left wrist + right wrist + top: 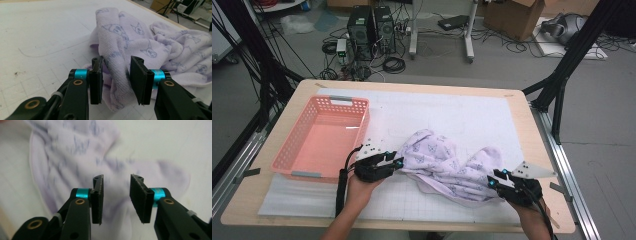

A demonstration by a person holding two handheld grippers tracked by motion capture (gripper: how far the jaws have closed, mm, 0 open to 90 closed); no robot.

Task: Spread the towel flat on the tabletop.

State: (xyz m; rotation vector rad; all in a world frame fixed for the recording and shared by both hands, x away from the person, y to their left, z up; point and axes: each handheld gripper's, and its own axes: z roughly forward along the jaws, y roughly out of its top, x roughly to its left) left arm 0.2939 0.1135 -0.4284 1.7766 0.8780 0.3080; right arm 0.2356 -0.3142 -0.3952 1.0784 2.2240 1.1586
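Note:
A crumpled lilac towel (pixel 447 162) with a printed pattern lies on the white mat, right of centre. My left gripper (pixel 398 161) is at the towel's left edge. In the left gripper view its jaws (pixel 116 61) stand apart around an upright fold of the towel (pixel 150 50), and the pads do not squeeze the fold. My right gripper (pixel 491 181) is at the towel's right end, near the table's front. In the blurred right gripper view it (pixel 116 178) is open over the towel (pixel 75 152), with nothing between its pads.
A pink plastic basket (pixel 292 145) with nothing in it stands on the left of the table, close to my left hand. The white gridded mat (pixel 452 110) covers most of the wooden table. Black frame legs, cables and boxes lie on the floor beyond.

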